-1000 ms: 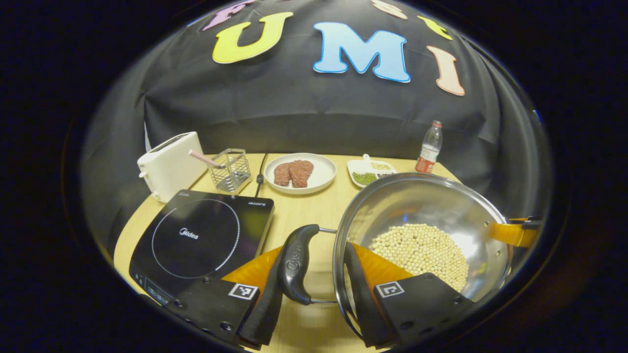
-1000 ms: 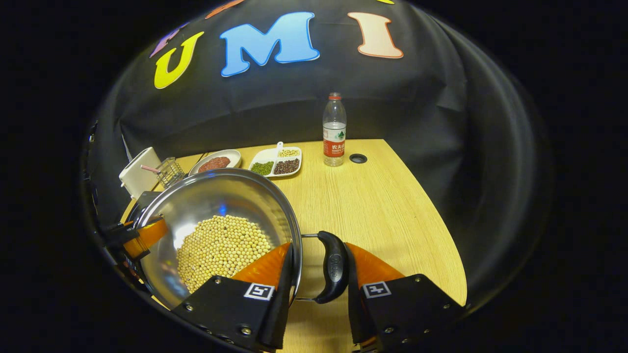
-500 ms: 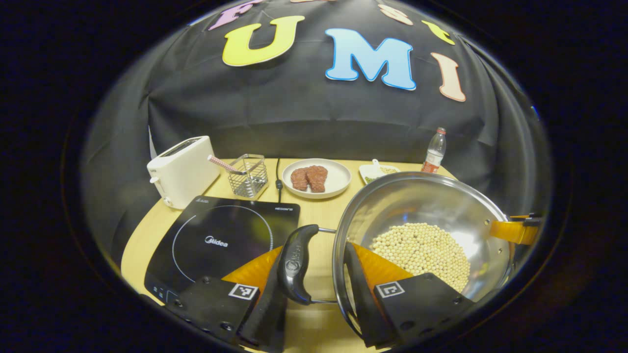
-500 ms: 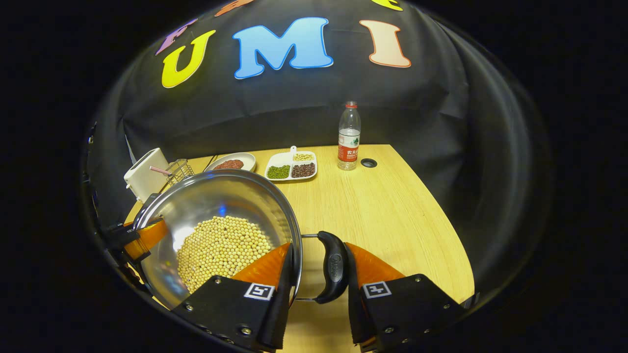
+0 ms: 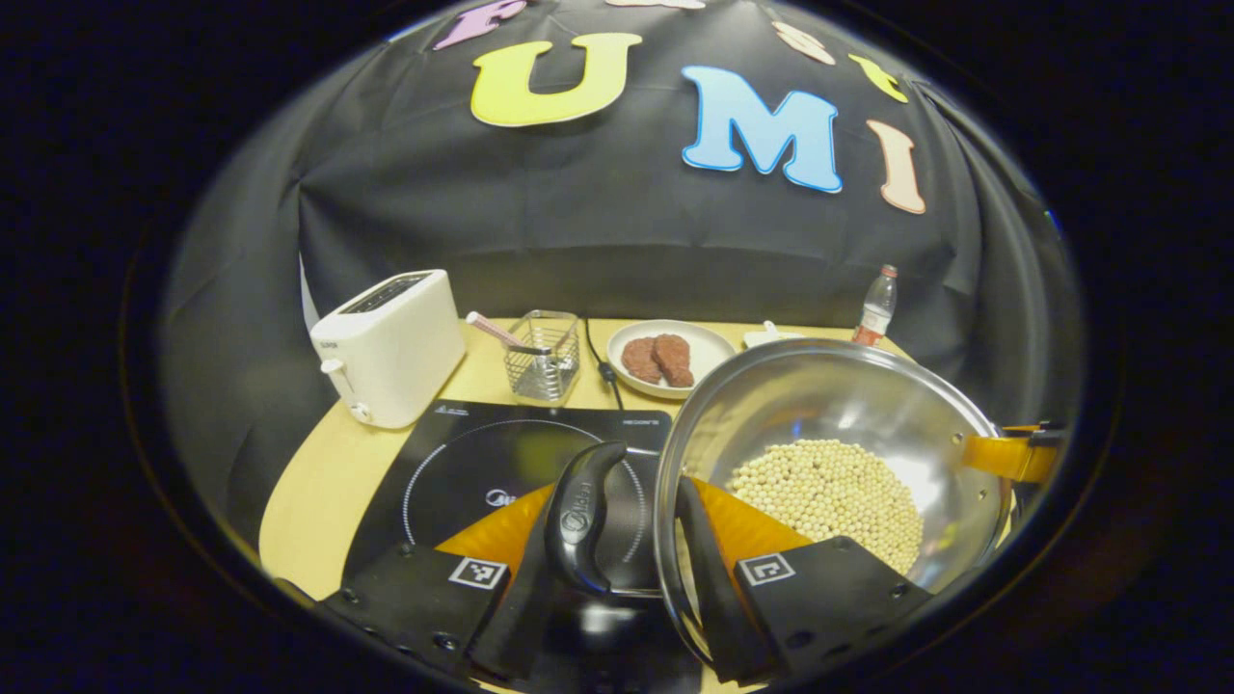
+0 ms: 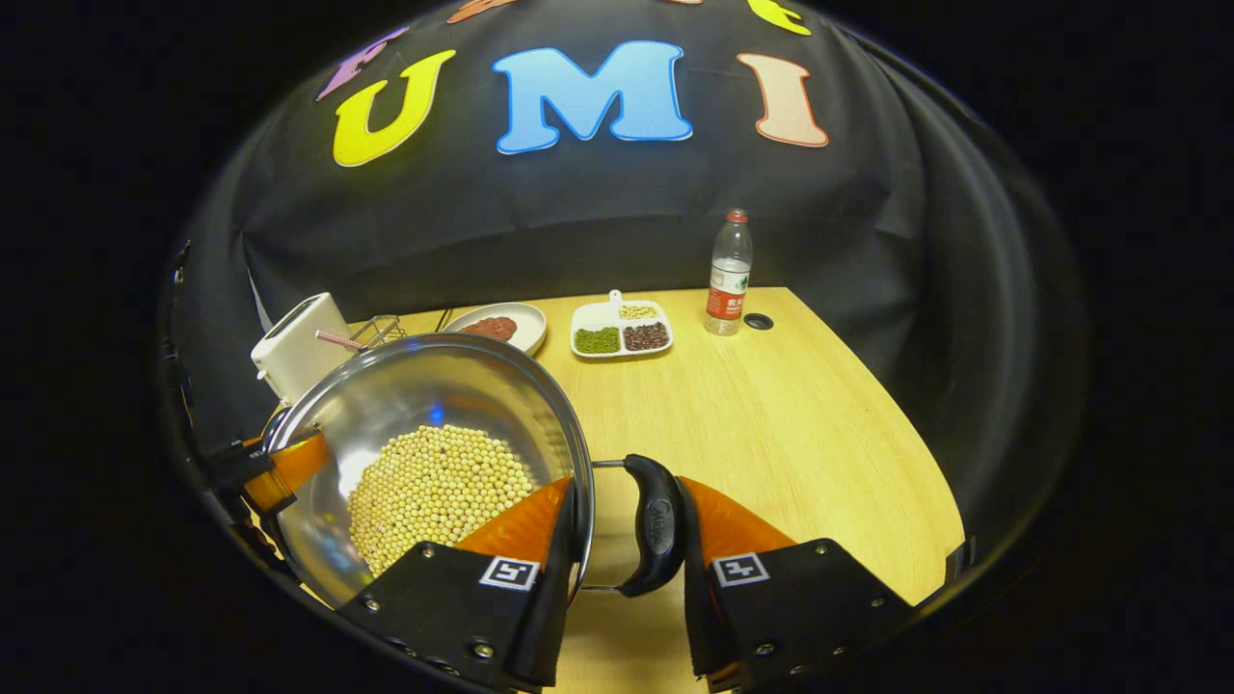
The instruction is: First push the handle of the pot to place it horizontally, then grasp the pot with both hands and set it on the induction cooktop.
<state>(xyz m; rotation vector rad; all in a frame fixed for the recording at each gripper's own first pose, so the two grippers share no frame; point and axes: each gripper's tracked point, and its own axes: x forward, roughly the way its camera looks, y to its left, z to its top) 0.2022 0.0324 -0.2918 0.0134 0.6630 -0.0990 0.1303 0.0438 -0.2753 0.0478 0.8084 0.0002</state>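
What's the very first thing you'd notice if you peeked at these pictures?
The big shiny pot full of pale beans, held up near the camera by the left gripper and right gripper, each clamped on a side handle. Below its left side lies the black induction cooktop, with a white toaster behind.

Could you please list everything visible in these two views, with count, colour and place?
pot: one, steel, carried by both handles, partly above the cooktop
beans: many, pale yellow, in the pot
induction cooktop: one, black, table's left
toaster: one, white, back left
wire basket: one, metal, beside the toaster
plate: one, white, with brown food, back centre
divided dish: one, white, holding green, dark and pale grains
bottle: one, clear, red-capped, back right
table: one, light wood
left gripper: closed on the left handle
right gripper: closed on the right handle
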